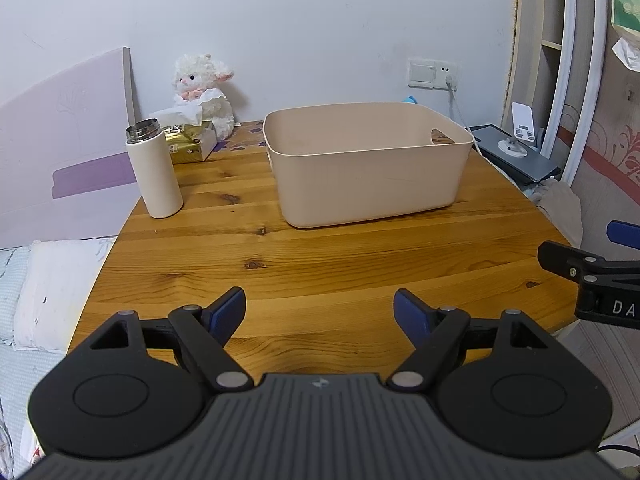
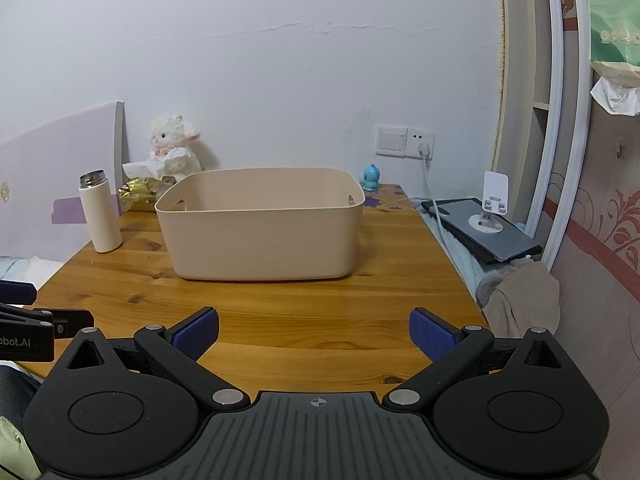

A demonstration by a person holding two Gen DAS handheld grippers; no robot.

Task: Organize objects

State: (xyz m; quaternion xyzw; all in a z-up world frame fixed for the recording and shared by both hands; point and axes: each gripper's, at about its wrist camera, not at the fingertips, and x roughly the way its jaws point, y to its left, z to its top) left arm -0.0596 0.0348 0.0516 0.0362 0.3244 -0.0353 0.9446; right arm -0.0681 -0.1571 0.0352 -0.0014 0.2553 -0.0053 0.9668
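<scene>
**So, nothing grabbed yet, and a few easy ways to mess this up**

So both sets of fingers are spread wide with nothing between them. The left gripper hovers over the near edge of the wooden surface, and the right gripper sits beside it at about the same height, also over bare wood. Neither touches anything.

Moving outward, the beige bin sits mid-surface, looks empty from what shows, and is presumably where stuff should end up. The white bottle stands upright to its left, apart from it, with its steel mouth uncovered. Behind that is a gold tissue pack with a tissue sticking up, and a plush lamb against the wall. From the right wrist view a small blue figure peeks out just behind the bin's far right corner.

What could go wrong, as a guess:
- The bottle is tall and narrow, so a high or off-centre pinch could tip it. Can't tell if there's liquid inside; if so, it spills.
- The smooth round body may slip in the fingers.
- Reaching for the lamb or tissues means passing close to the bottle, so a bump is likely.
- The bin looks light and could get shoved toward the charging cable.
</scene>
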